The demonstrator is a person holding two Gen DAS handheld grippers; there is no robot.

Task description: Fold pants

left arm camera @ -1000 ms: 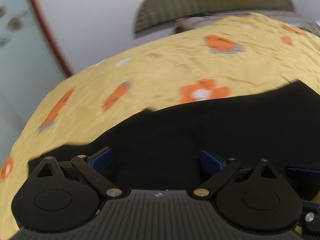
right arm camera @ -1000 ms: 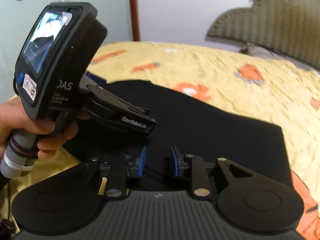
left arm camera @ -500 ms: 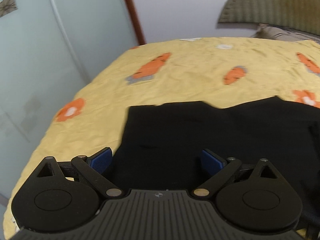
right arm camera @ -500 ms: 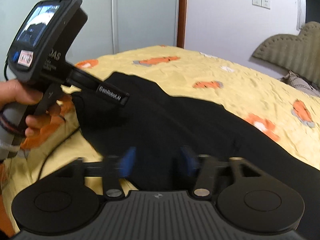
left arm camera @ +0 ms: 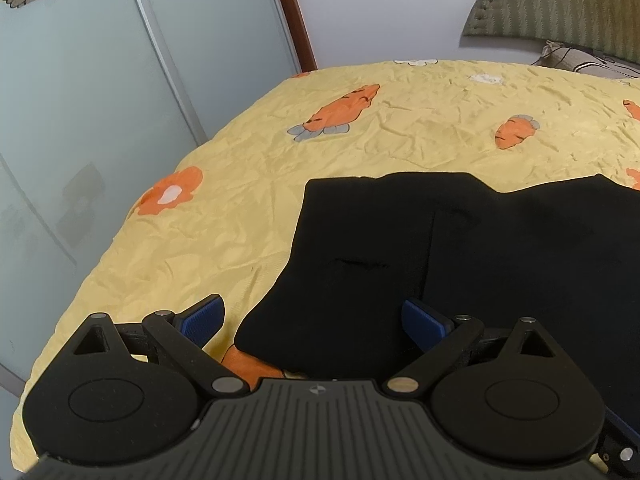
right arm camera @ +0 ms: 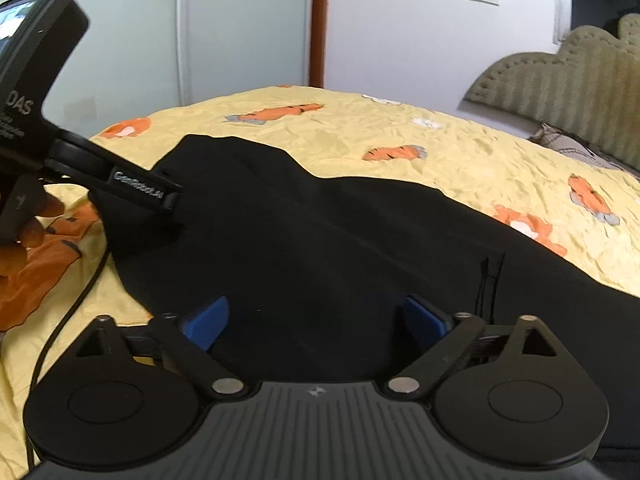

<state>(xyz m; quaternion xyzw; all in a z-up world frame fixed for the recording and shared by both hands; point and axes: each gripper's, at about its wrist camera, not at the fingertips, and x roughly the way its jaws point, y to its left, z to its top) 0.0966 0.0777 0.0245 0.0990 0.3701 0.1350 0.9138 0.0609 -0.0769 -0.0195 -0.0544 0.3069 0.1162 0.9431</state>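
Black pants [left arm camera: 460, 252] lie flat on a yellow bedspread [left arm camera: 248, 184] with orange carrot and flower prints. In the left wrist view my left gripper [left arm camera: 314, 320] is open and empty, its blue pads just over the near left corner of the pants. In the right wrist view the pants [right arm camera: 320, 248] run from the left end off to the right. My right gripper [right arm camera: 316, 320] is open and empty over their near edge. The left gripper's body [right arm camera: 60, 148] shows at the left, its tip at the pants' left end.
Frosted sliding doors [left arm camera: 100, 92] with a brown frame stand left of the bed. A green padded headboard [right arm camera: 560, 80] and a pillow [right arm camera: 576, 152] are at the far right. A black cable [right arm camera: 68, 312] hangs over the bed's near left edge.
My right gripper has opened from nearly shut. Both grippers have swung left toward the pants' left end; the left view now faces the sliding doors.
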